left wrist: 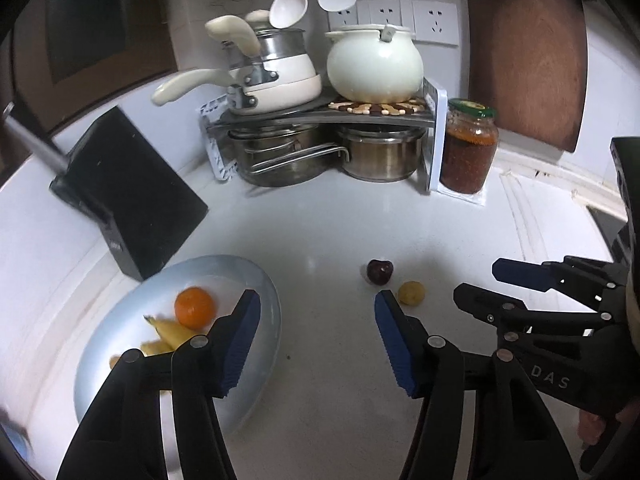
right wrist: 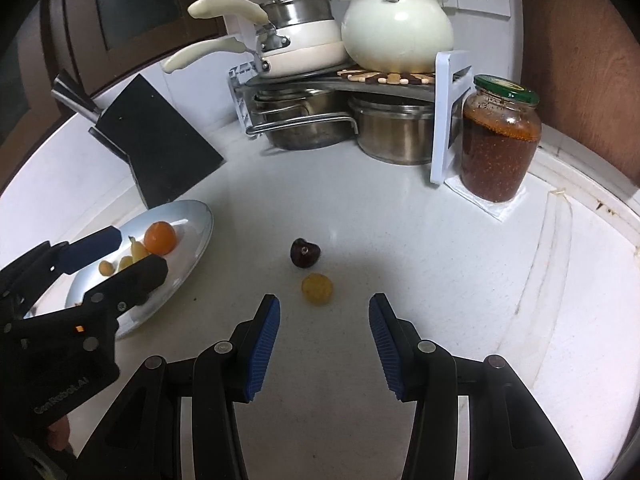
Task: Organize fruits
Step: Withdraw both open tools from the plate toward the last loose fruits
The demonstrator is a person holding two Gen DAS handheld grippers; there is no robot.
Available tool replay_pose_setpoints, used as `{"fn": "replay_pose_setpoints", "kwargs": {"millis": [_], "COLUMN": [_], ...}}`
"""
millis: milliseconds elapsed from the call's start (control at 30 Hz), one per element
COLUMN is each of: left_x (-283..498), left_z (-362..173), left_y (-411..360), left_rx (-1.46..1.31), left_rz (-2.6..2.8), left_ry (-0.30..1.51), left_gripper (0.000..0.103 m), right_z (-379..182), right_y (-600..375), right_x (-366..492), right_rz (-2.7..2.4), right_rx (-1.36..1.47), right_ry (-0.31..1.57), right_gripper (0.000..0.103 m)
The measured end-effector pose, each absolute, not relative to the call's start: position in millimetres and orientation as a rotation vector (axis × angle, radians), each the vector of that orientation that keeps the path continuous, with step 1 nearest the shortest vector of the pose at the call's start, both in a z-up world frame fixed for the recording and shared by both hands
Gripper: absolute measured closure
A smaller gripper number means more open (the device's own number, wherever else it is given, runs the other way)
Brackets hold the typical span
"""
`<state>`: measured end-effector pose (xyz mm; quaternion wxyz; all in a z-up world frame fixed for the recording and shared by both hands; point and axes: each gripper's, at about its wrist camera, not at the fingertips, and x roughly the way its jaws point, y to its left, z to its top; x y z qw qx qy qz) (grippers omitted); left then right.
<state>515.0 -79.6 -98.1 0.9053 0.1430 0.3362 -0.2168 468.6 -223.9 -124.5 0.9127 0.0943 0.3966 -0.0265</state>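
- Left gripper tilted down over the counter, jaws parted, nothing between them
- Right gripper tilted down likewise, jaws apart and empty, small yellow fruit just ahead of its tips, dark cherry beyond
- Plate at left holds orange and banana pieces
- Right wrist view alone shows a small round fruit on the plate

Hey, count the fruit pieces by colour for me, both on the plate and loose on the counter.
Orange: 1, on the plate - orange fruit
Yellow: 4 - three on the plate, one on the counter
Dark red: 1, on the counter
Total: 6
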Motion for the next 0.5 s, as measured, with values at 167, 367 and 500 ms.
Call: {"fn": "replay_pose_setpoints", "kwargs": {"millis": [167, 367, 500], "left_x": [533, 556, 568], "left_z": [-95, -97, -104], "left_y": [-88, -98, -109], "left_rx": [0.336, 0.413, 0.454], "left_rz": [-0.509, -0.563, -0.631], "left_ry": [0.739, 0.775, 0.838], "left_gripper": [0.044, 0.047, 0.047], "right_z": [-130, -137, -143], "right_y": [-226, -225, -223], "right_x": [485, 496, 501], "right_rz": [-0.026, -0.059, -0.061], "right_rx": [0.240, 0.237, 0.259], "right_ry": [0.912, 0.959, 0.978], "right_gripper": [0.055, 0.055, 0.055]}}
